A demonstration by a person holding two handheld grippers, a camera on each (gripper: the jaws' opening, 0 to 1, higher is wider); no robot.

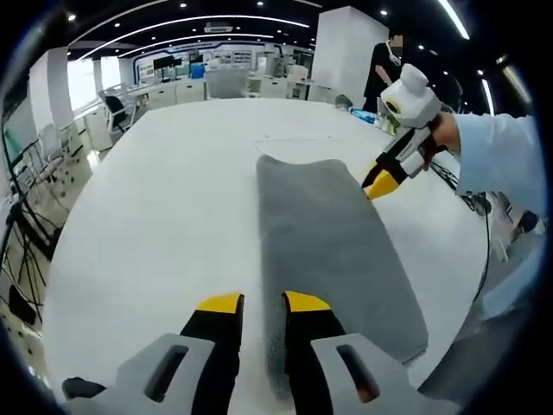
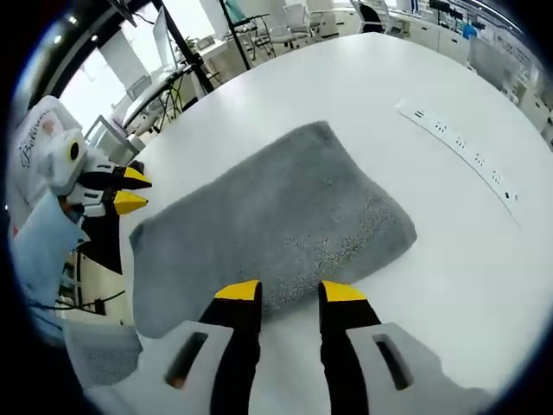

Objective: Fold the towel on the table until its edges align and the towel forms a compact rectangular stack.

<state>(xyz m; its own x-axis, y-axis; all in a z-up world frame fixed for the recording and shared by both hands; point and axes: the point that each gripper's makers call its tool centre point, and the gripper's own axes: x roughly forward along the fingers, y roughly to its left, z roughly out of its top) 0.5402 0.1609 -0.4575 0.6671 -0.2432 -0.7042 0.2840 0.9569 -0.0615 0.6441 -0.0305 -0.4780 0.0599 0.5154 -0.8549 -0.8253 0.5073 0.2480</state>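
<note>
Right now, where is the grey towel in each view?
Left gripper view: grey towel runs from centre toward lower right, ahead of the jaws.
Right gripper view: grey towel lies mid-picture, just beyond the jaws.
Shared landmark: the white table under it.

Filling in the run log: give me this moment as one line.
towel: folded long strip, flat on table | left claw: open at near end | right claw: open at far end | nothing gripped
</note>
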